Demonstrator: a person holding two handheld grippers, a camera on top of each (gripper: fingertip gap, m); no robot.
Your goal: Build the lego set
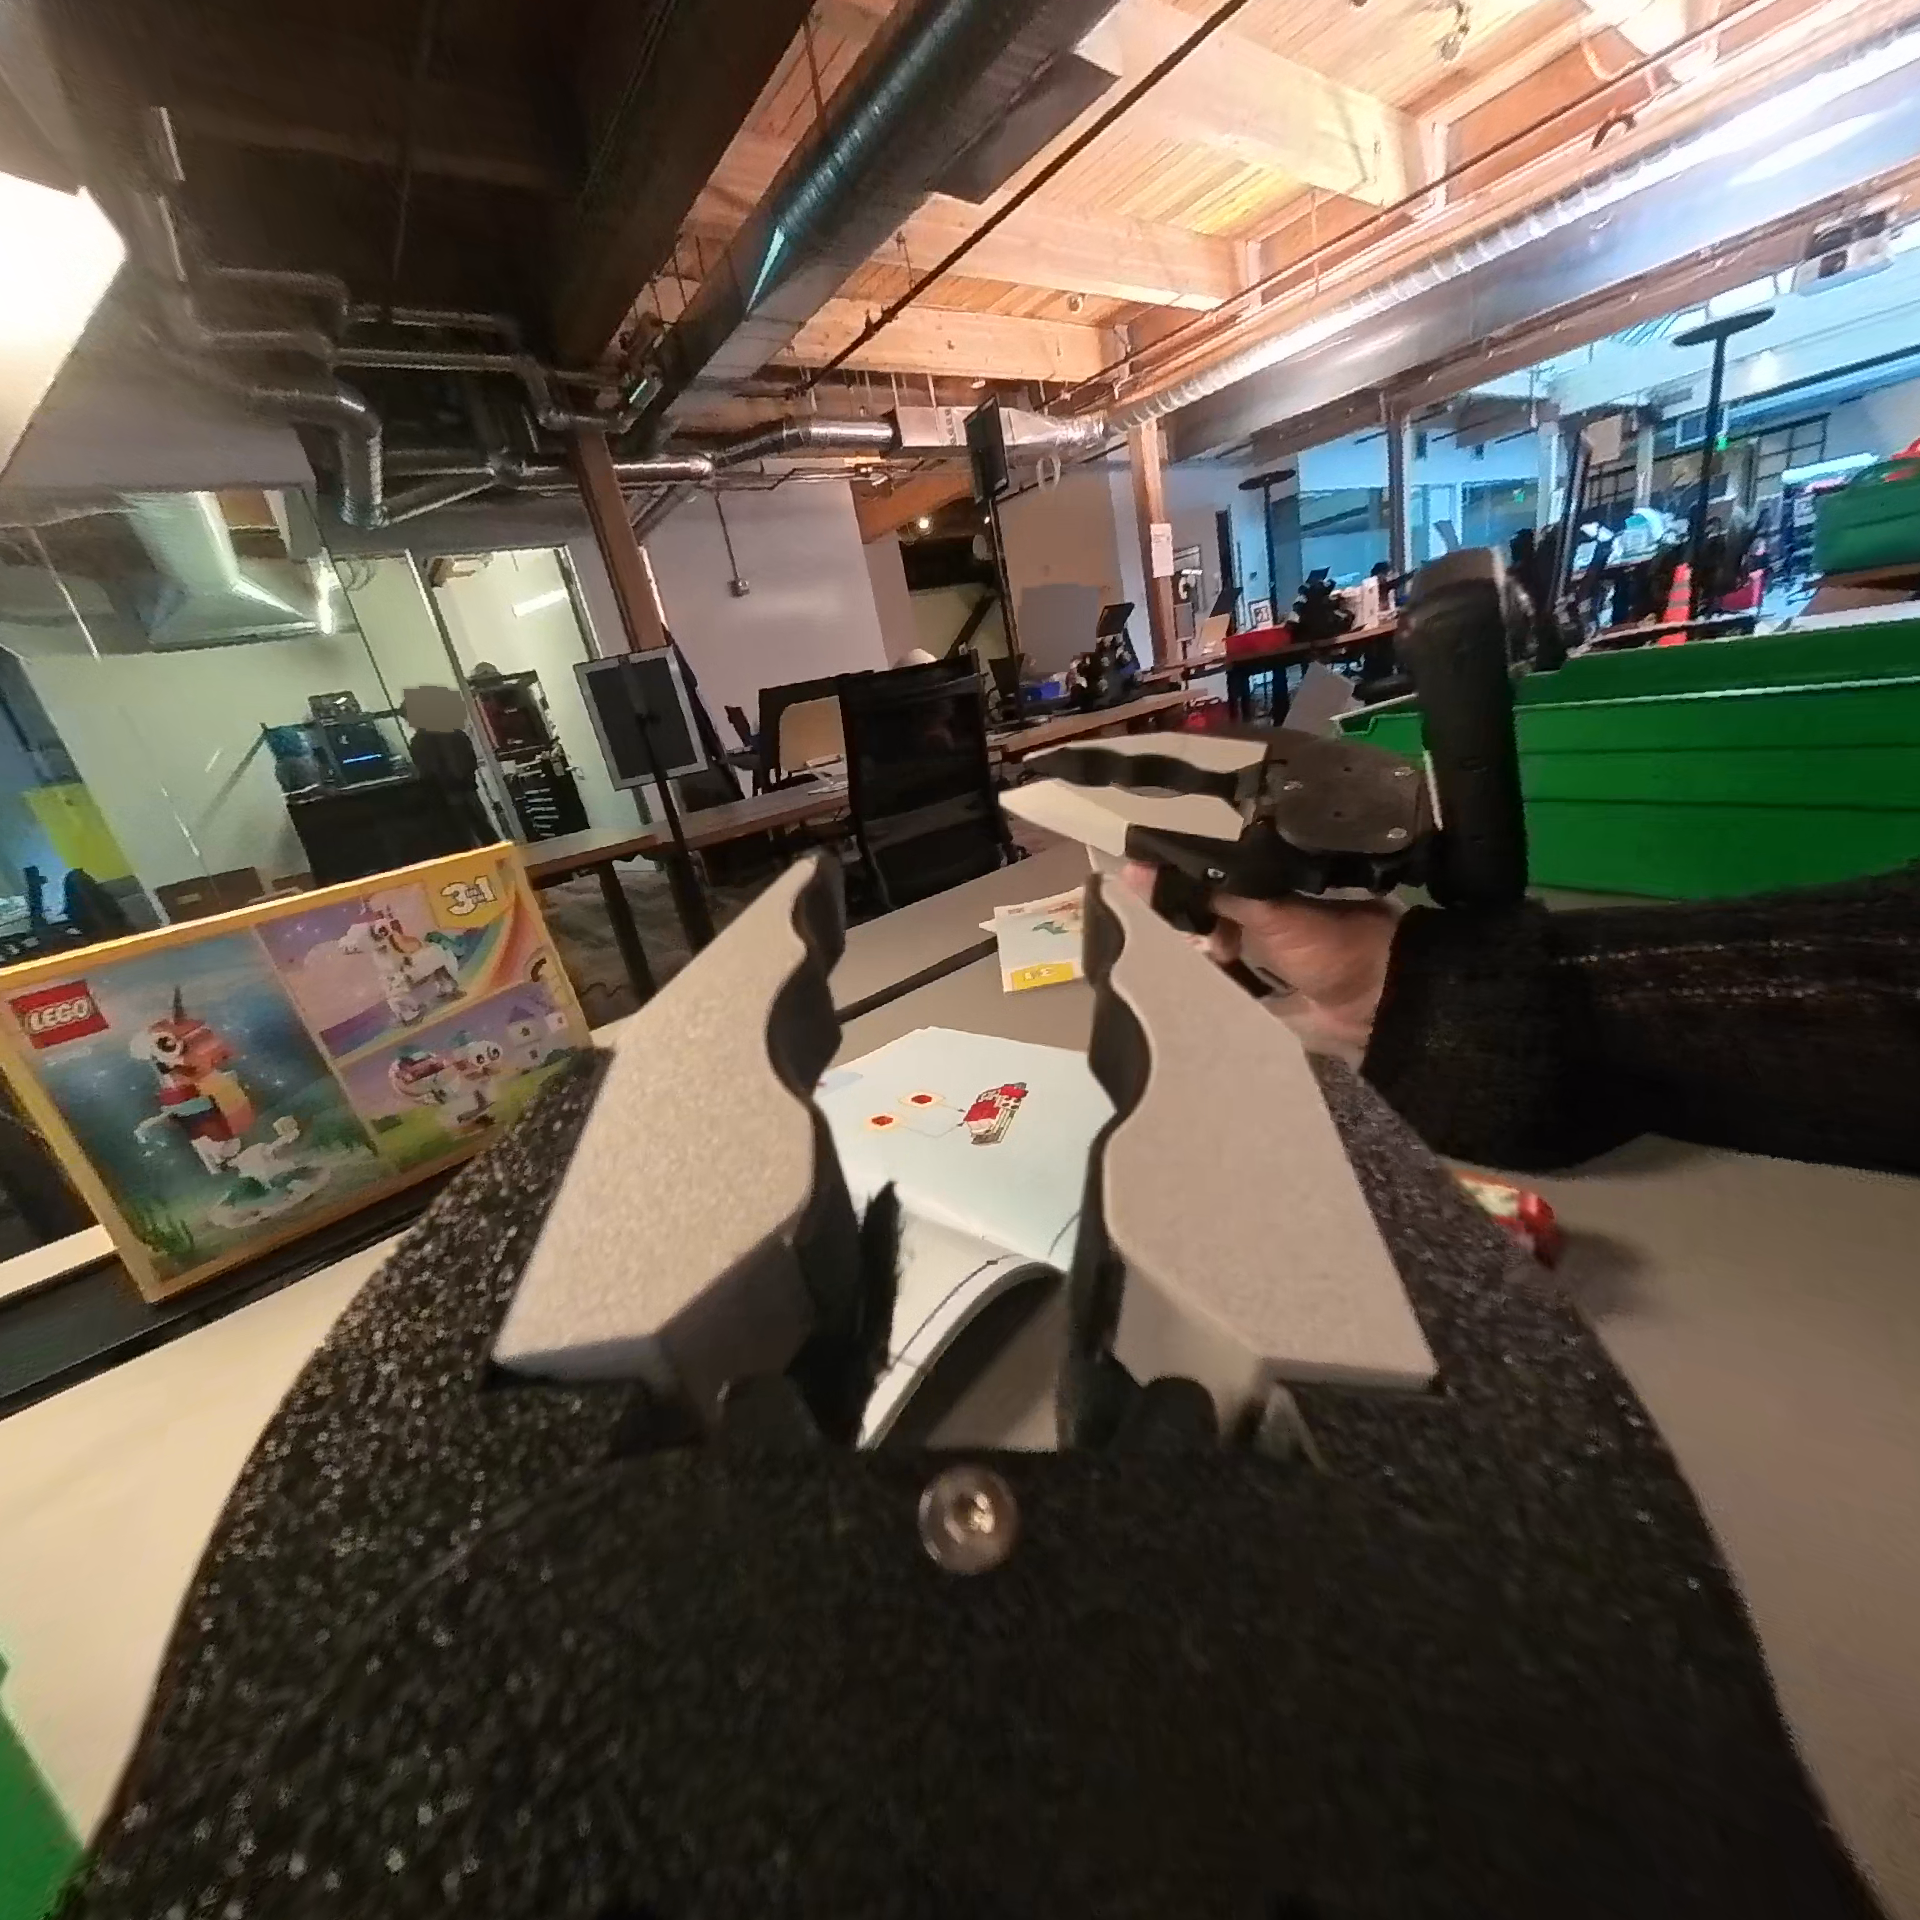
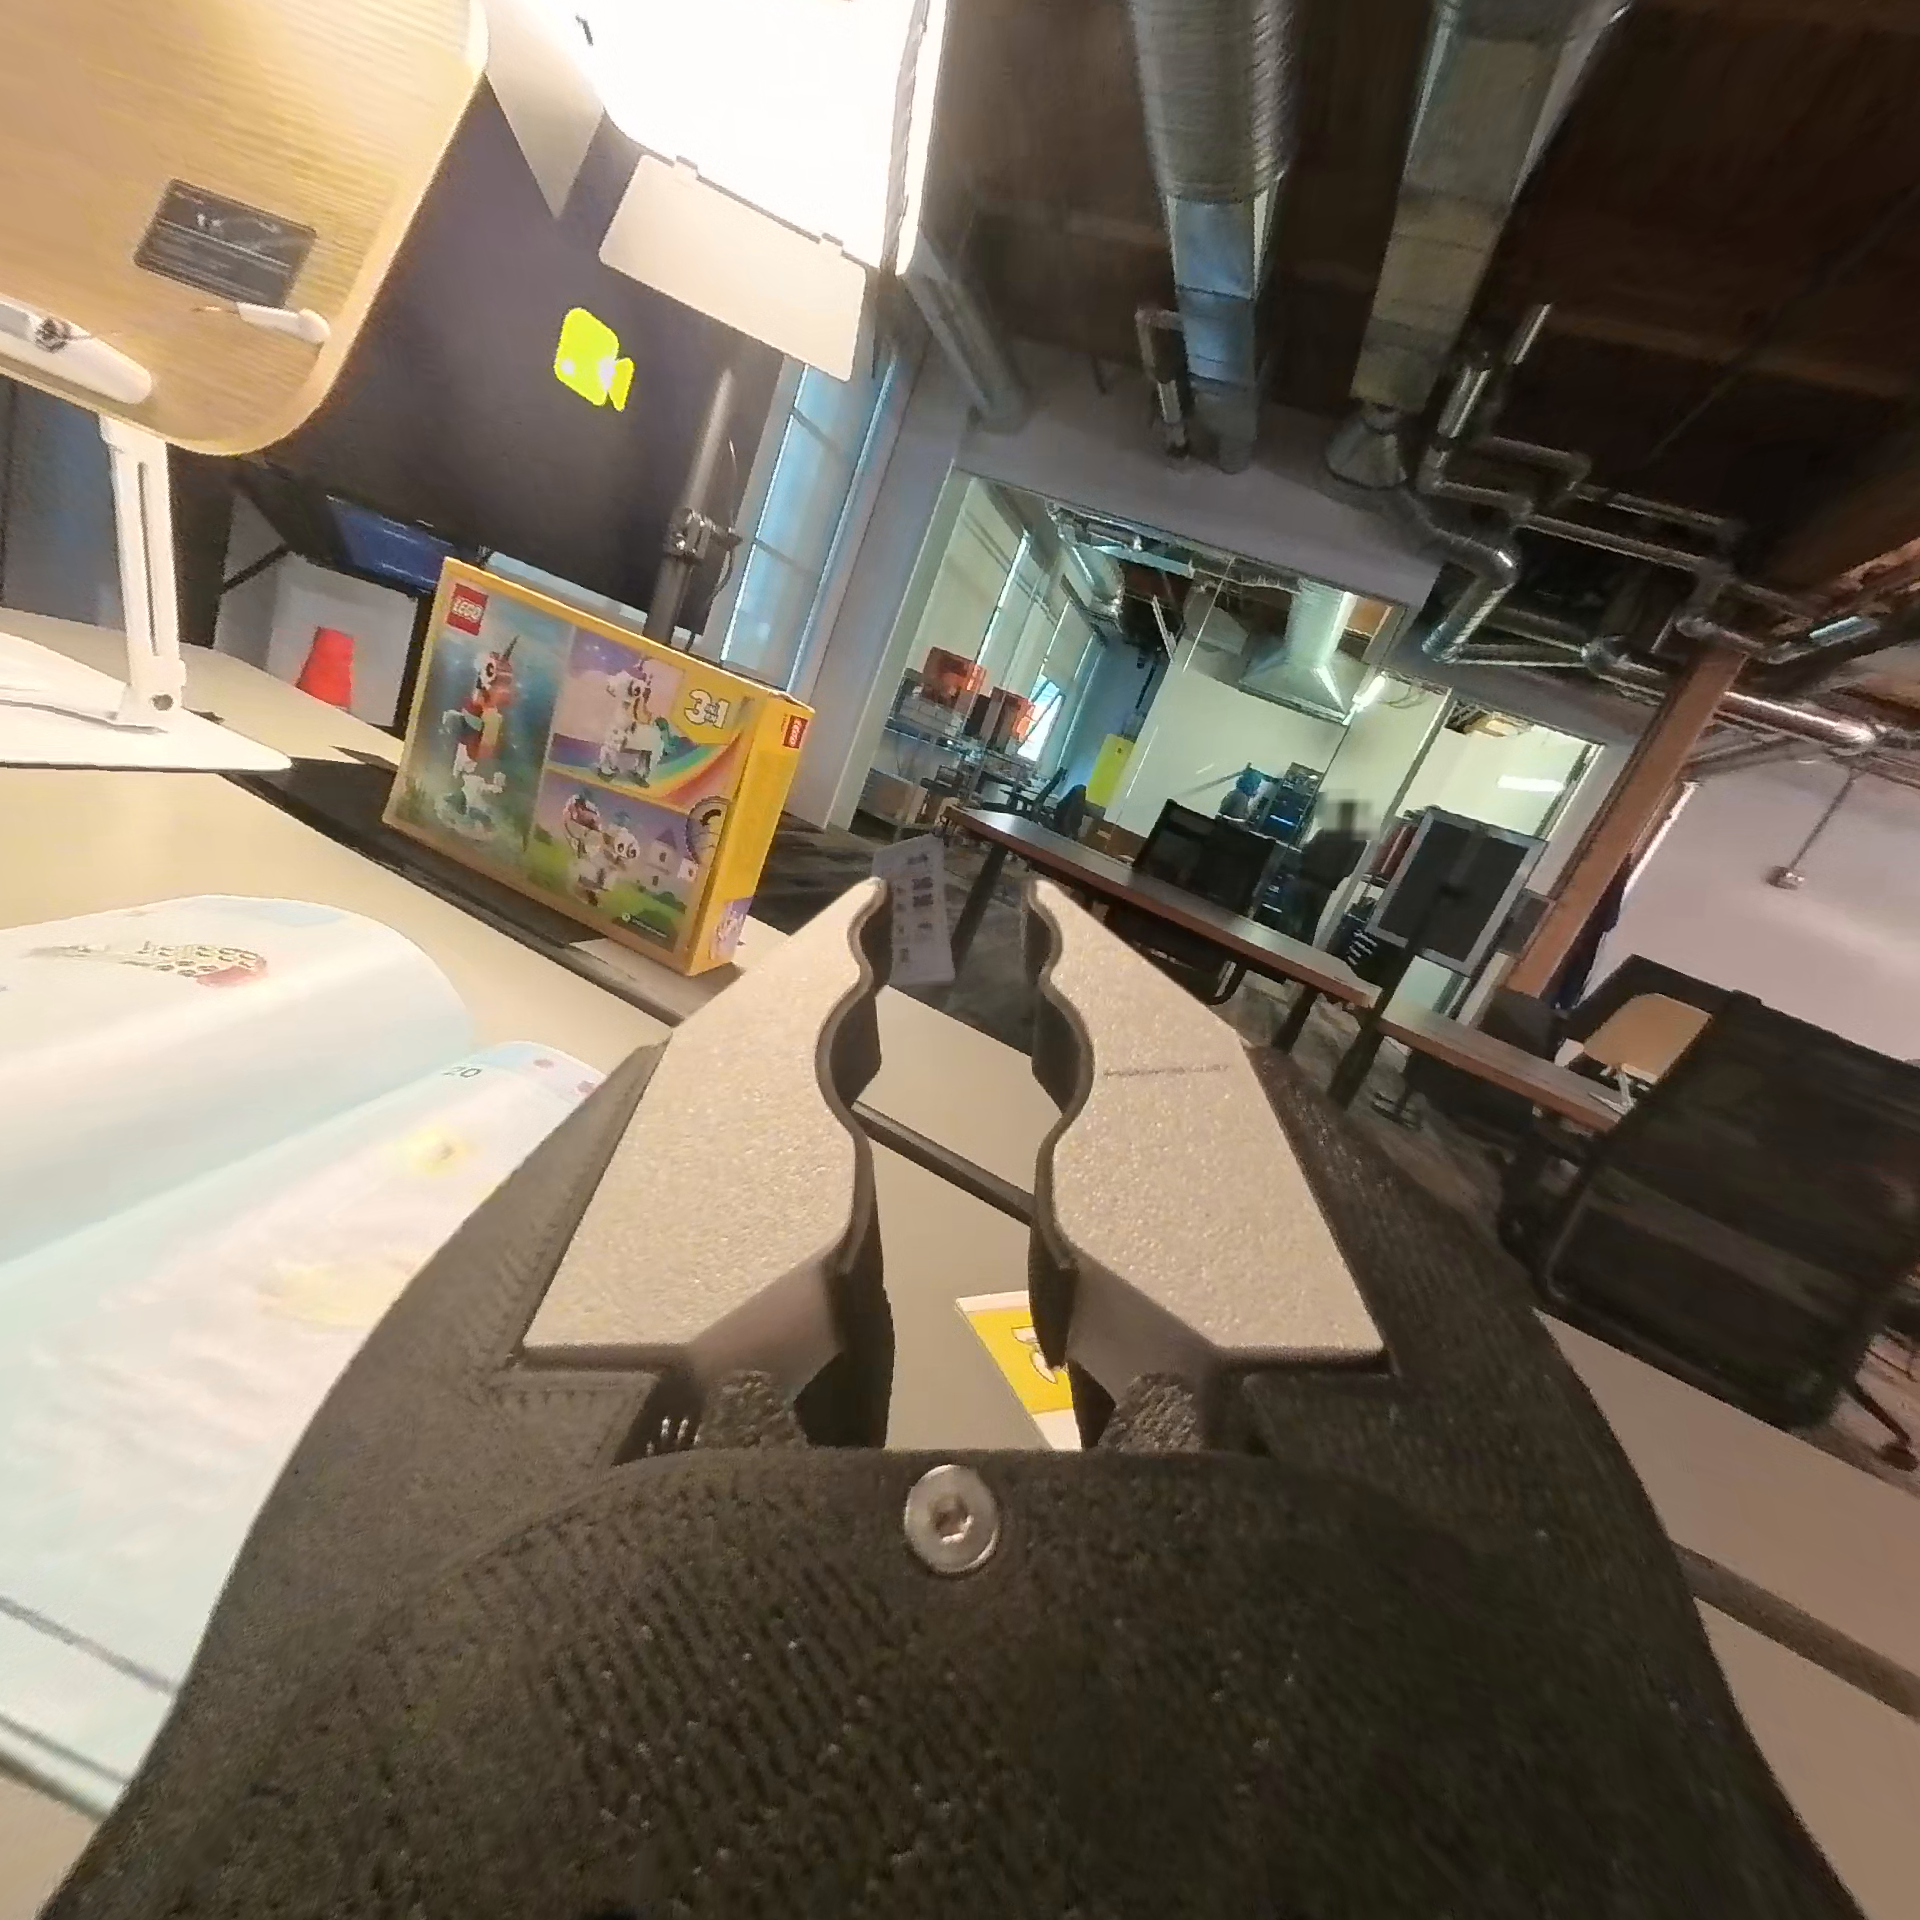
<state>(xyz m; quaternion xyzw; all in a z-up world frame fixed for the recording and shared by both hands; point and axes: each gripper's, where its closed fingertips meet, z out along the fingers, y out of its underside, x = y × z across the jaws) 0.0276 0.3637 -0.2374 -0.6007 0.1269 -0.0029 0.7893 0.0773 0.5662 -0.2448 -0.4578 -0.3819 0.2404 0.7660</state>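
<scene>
Both tools hold nothing: the left tool [image 1: 961, 914] gapes over an open booklet [image 1: 966, 1132] it partly hides; the right tool [image 2: 954, 914] is parted. The set's box [image 2: 592, 774] stands on the table [image 2: 125, 831]; a red piece [image 1: 1512, 1210] is blurred.

My left tool [image 1: 961, 914] hides the middle of the booklet [image 1: 966, 1122]. A red piece [image 1: 1512, 1210] sits half behind my sleeve [image 1: 1621, 1029]; I can't tell its shape. In the right view the booklet [image 2: 208, 1195] is blurred and cut off at left. A yellow sheet [image 2: 1023, 1371] is mostly hidden.
</scene>
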